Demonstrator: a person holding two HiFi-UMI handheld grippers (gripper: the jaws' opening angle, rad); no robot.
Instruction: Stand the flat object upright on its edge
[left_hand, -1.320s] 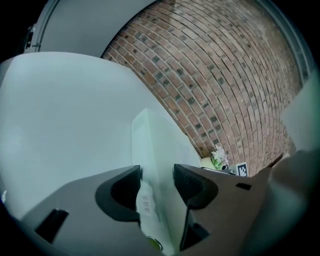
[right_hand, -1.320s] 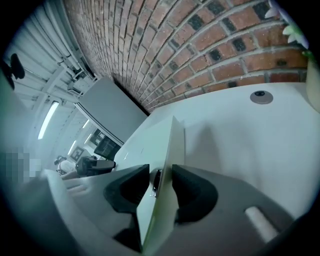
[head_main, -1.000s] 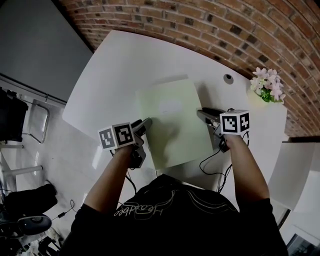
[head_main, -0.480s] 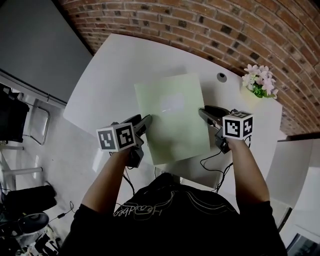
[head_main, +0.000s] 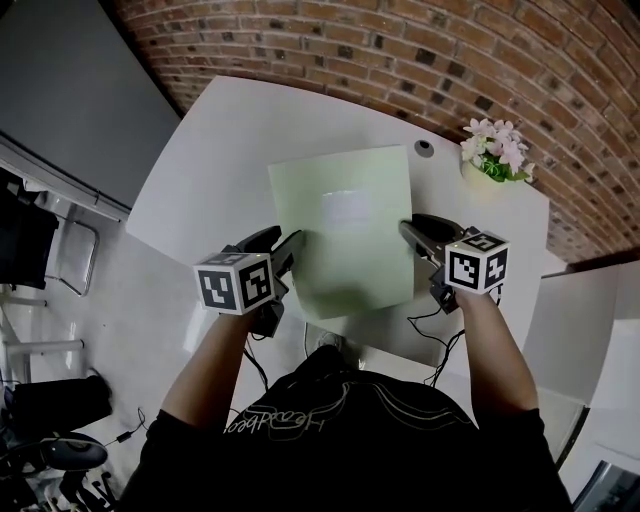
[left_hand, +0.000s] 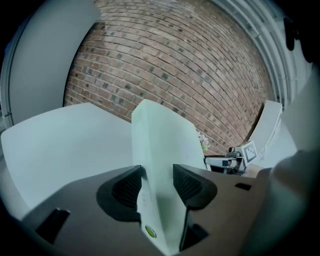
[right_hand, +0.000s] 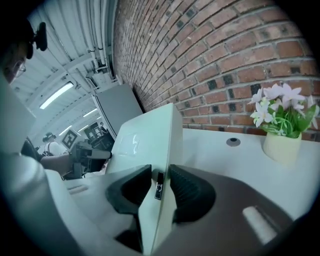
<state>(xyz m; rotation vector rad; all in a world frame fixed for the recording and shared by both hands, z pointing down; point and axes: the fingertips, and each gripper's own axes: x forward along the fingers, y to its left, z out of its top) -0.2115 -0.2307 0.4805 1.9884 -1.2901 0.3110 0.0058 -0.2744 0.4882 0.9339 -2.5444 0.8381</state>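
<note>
A pale green flat panel (head_main: 345, 228) with a small white label is held over the white table (head_main: 215, 150), gripped at both side edges. My left gripper (head_main: 287, 250) is shut on its left edge; in the left gripper view the panel (left_hand: 161, 145) runs up between both pads (left_hand: 129, 186). My right gripper (head_main: 410, 232) holds the right edge, its jaws closing with the panel (right_hand: 147, 132) between them. The edge carries a small dark slot (right_hand: 159, 185). Whether the panel's lower edge touches the table is hidden.
A small pot of pink and white flowers (head_main: 490, 158) stands at the table's far right, by a round cable hole (head_main: 425, 148). A brick wall (head_main: 400, 50) runs behind. Cables (head_main: 430, 325) hang off the near edge. A chair (head_main: 55, 250) stands on the floor at left.
Both grippers have carried the panel up and toward the wall. Its face now looks larger and covers more of the table.
</note>
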